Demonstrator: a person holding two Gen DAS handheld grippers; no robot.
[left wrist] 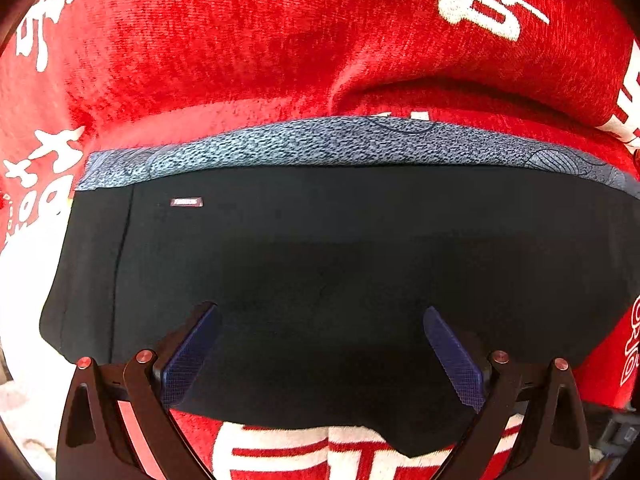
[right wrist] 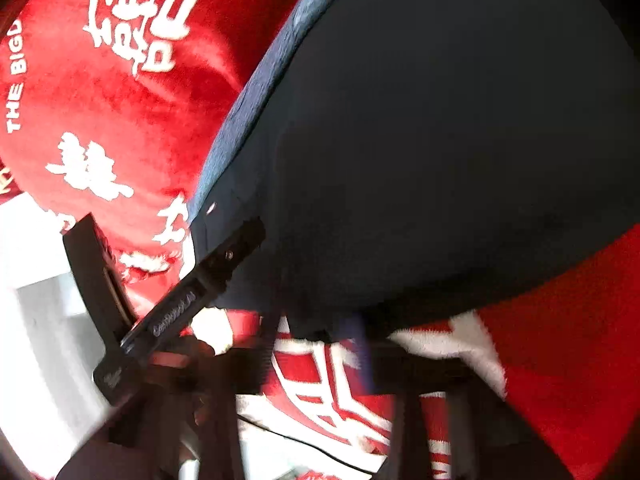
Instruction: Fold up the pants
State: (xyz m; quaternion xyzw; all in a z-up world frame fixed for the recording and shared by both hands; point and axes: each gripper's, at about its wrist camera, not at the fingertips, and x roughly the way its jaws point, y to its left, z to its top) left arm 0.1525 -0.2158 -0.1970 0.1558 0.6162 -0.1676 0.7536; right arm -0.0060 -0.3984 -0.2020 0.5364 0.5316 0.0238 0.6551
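Directly below my left gripper (left wrist: 320, 344) lie the black pants (left wrist: 320, 260), spread flat on a red fleece blanket (left wrist: 200, 60) printed with large white characters. Taking the pants as the landmark: their far edge is a blue-grey patterned waistband (left wrist: 320, 142), running as a band from side to side, and beyond it the blanket rises in soft folds. A small pale label (left wrist: 186, 202) sits on the black cloth just under the waistband, toward its left end. The near edge of the pants curves across the bottom of the left wrist view, with more red-and-white blanket showing past it. My left gripper's two blue-padded fingers (left wrist: 188, 360) stand wide apart over the near half of the pants, released, with nothing pinched between them.

From the right wrist view the pants (right wrist: 420, 140) fill the upper right, with the waistband (right wrist: 256, 92) running diagonally along their left side. A long black arm of the other tool (right wrist: 188, 300) lies across their lower left corner. My right gripper (right wrist: 320, 344) is badly blurred at the near edge of the pants; its jaws are clenched, and I cannot tell whether any cloth is caught between them.
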